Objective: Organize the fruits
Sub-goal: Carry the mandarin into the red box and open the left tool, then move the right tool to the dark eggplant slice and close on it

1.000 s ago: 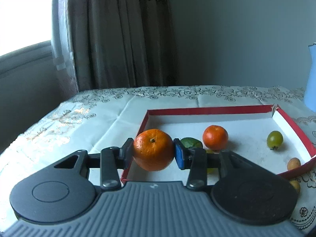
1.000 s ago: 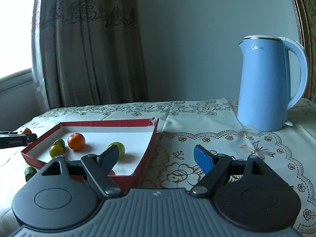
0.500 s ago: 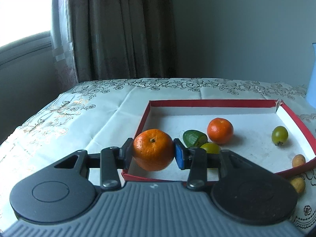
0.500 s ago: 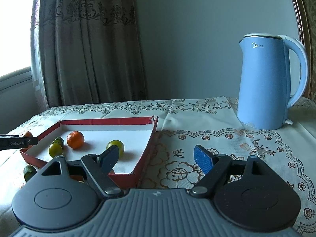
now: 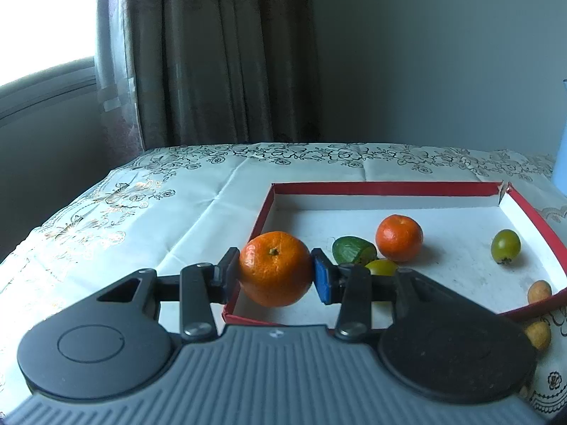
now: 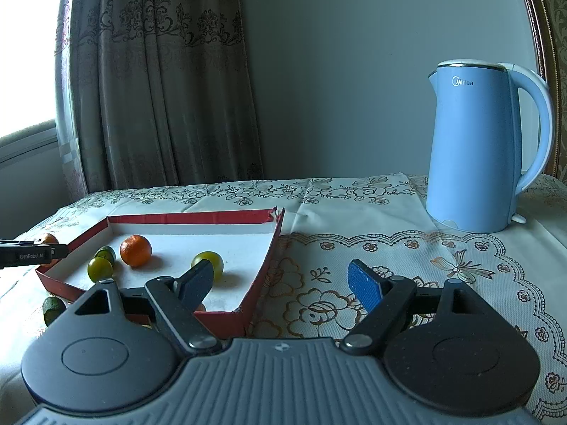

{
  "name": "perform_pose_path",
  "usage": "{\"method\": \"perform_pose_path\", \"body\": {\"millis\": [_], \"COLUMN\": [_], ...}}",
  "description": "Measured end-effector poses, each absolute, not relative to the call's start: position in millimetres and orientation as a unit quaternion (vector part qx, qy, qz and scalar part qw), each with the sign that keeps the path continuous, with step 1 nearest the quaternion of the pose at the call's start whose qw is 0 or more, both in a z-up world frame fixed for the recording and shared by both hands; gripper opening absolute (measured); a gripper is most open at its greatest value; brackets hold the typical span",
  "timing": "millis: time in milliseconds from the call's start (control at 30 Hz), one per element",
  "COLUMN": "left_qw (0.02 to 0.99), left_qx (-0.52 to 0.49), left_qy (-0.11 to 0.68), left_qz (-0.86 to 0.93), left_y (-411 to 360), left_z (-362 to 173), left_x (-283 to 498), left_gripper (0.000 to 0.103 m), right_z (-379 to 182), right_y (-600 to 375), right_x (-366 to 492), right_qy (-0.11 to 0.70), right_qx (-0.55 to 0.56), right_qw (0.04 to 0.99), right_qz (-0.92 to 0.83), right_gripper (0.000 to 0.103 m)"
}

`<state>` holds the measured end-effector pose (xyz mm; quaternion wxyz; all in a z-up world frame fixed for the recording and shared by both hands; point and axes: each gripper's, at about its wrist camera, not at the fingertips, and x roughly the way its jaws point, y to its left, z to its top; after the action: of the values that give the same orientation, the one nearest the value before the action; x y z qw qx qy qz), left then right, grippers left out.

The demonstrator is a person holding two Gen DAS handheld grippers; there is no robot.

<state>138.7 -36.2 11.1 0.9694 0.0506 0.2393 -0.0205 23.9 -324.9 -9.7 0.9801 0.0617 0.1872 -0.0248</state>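
Dimpled orange (image 5: 275, 268) — glossy; tray (image 5: 386, 188) looks cardboard, matt.

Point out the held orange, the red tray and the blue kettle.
held orange (image 5: 274, 269), left wrist view, middle of its front peel.
red tray (image 5: 386, 188), left wrist view, top edge of its far wall.
blue kettle (image 6: 473, 148), right wrist view, middle of its body.

A blue kettle (image 6: 475, 148) stands on the floral tablecloth (image 6: 354, 198) near brown curtains (image 6: 159, 81).
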Motion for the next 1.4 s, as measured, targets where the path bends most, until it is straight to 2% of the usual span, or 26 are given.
{"method": "perform_pose_path", "body": {"millis": [100,167,200,233,300,500,700,800,967,1167,1300,1400], "left_qw": [0.971,0.973,0.976,0.980,0.984,0.984,0.986,0.984,0.976,0.973,0.972,0.971], "left_qx": [0.050,0.045,0.041,0.038,0.039,0.036,0.025,0.018,-0.052,-0.076,-0.071,-0.076], "left_qy": [0.232,0.224,0.213,0.197,0.174,0.173,0.161,0.167,0.195,0.207,0.211,0.217], "left_qz": [-0.020,-0.016,-0.009,-0.002,0.002,0.011,0.034,0.064,0.082,0.072,0.068,0.068], "left_y": [-36,-34,-33,-32,-31,-18,32,58,93,102,101,102], "left_z": [11,12,14,17,22,35,32,18,4,1,-1,-2], "left_x": [138,136,133,129,121,100,59,52,62,65,67,68], "left_gripper": [0.041,0.064,0.089,0.099,0.099,0.101,0.103,0.103,0.103,0.103,0.103,0.103], "right_z": [-10,-10,-10,-10,-10,-10,-6,-5,-13,-27,-34,-37], "right_y": [-325,-325,-325,-325,-324,-315,-276,-260,-233,-207,-198,-195], "right_x": [24,24,24,25,25,20,12,10,11,13,20,26], "right_qy": [0.187,0.187,0.188,0.189,0.191,0.188,0.179,0.183,0.202,0.226,0.251,0.263], "right_qx": [0.062,0.062,0.062,0.062,0.063,0.053,-0.005,-0.023,-0.074,-0.123,-0.135,-0.139], "right_qw": [0.980,0.980,0.980,0.980,0.979,0.980,0.975,0.969,0.958,0.942,0.932,0.929], "right_qz": [-0.025,-0.025,-0.025,-0.025,-0.023,0.030,0.129,0.164,0.190,0.217,0.225,0.221], "right_gripper": [0.083,0.083,0.083,0.083,0.083,0.083,0.083,0.083,0.083,0.082,0.063,0.059]}}
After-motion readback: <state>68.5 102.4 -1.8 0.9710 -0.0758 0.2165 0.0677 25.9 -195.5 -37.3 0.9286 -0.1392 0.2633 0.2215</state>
